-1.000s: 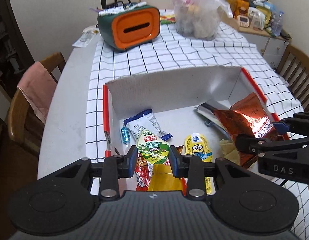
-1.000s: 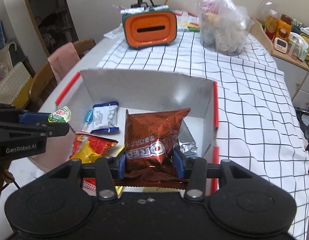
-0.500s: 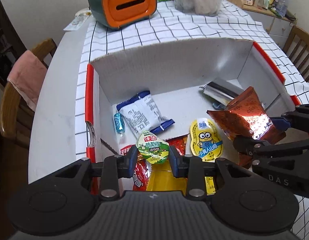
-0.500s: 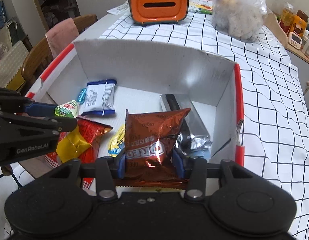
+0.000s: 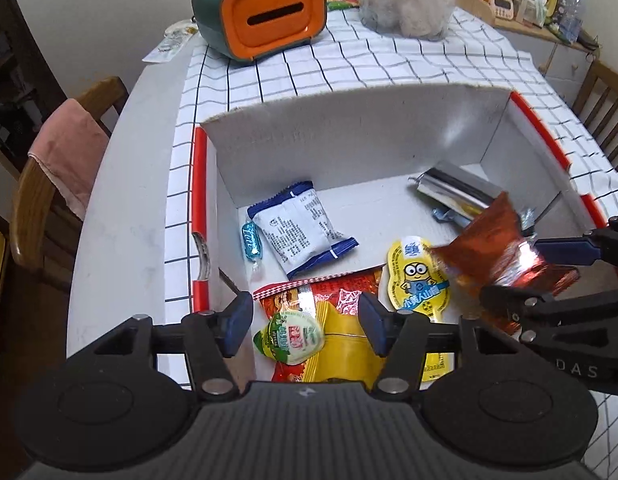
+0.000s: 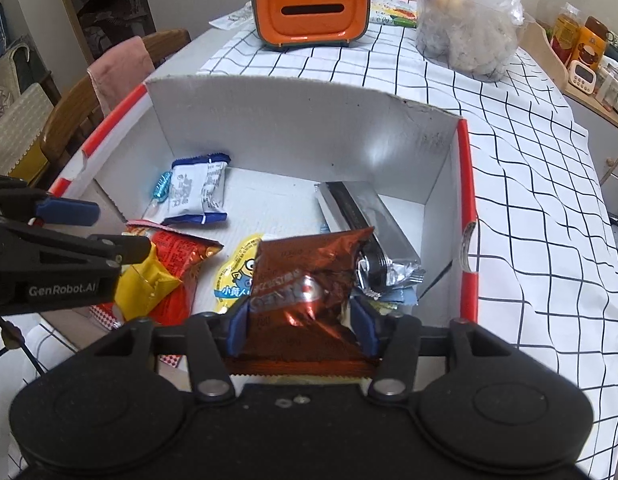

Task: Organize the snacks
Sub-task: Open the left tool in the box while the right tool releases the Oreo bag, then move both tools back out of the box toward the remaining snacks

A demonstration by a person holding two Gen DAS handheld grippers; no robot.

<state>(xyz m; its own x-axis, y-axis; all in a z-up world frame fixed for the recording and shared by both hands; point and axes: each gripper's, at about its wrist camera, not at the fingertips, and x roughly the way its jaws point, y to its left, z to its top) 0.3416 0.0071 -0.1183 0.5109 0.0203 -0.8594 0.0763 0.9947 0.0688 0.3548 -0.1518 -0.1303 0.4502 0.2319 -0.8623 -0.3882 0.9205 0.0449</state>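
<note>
A white cardboard box with red edges [image 5: 349,132] [image 6: 293,120] holds several snacks. My left gripper [image 5: 305,320] is open over the box's near left; the small green jelly cup [image 5: 289,338] lies loose between its fingers on a red and yellow packet [image 5: 341,320]. My right gripper [image 6: 301,320] has its fingers spread around the brown Oreo bag [image 6: 309,276], which tilts forward and looks blurred in the left wrist view [image 5: 493,252]. A yellow Minions cup [image 5: 417,276], a white-blue packet [image 5: 301,232], a teal candy [image 5: 251,240] and a silver packet [image 5: 457,192] lie inside.
An orange-faced green tissue box [image 5: 269,20] and a clear plastic bag of goods [image 5: 405,0] stand at the table's far end on the checked cloth [image 6: 529,184]. A wooden chair with a pink cloth [image 5: 65,152] is at the left. A shelf of items [image 6: 581,52] is at the right.
Both grippers moved down over the box and opened. The green jelly cup dropped from the left gripper onto the red-yellow packet. The Oreo bag loosened and tipped forward in the right gripper.
</note>
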